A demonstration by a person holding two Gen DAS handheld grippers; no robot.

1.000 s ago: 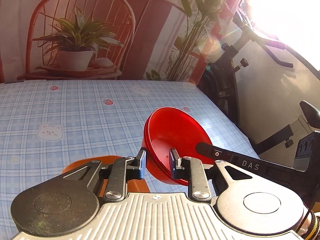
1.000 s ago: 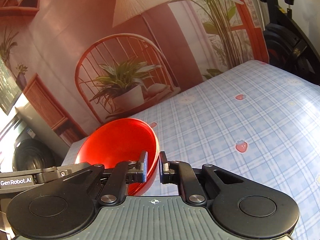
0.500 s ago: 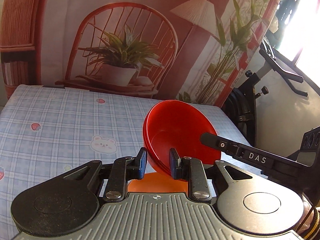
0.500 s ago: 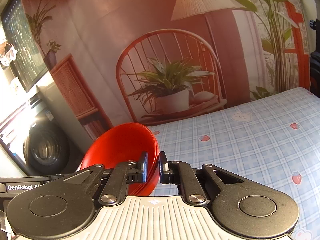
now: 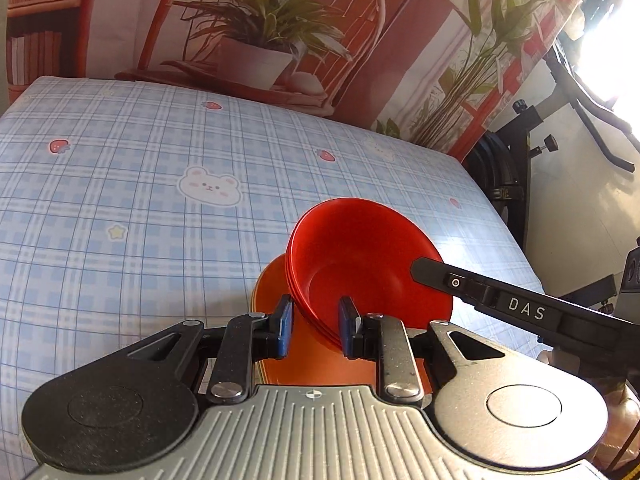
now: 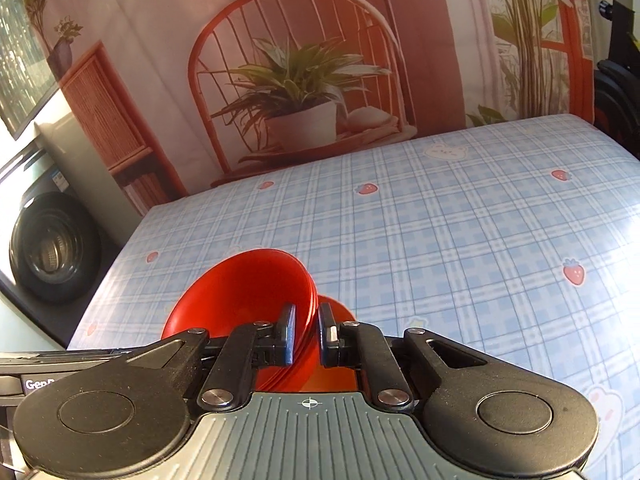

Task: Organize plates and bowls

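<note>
A stack of red bowls (image 5: 360,264) is held between both grippers just above an orange plate (image 5: 272,292) on the blue plaid table. My left gripper (image 5: 314,330) is shut on the stack's left rim. My right gripper (image 6: 306,334) is shut on the stack's right rim; the red bowls (image 6: 244,296) fill its lower left view, with the orange plate (image 6: 340,312) showing just behind the fingers. The right gripper's black body (image 5: 520,308) crosses the right side of the left wrist view.
The blue plaid tablecloth (image 5: 140,200) with bears and strawberries stretches back to a printed backdrop of a chair and plant (image 6: 296,92). An exercise bike (image 5: 560,152) stands beyond the table's right edge. A washing machine (image 6: 52,248) stands off the left edge.
Both grippers have tilted down and lowered the red bowl stack toward the orange plate. The table now fills more of both views.
</note>
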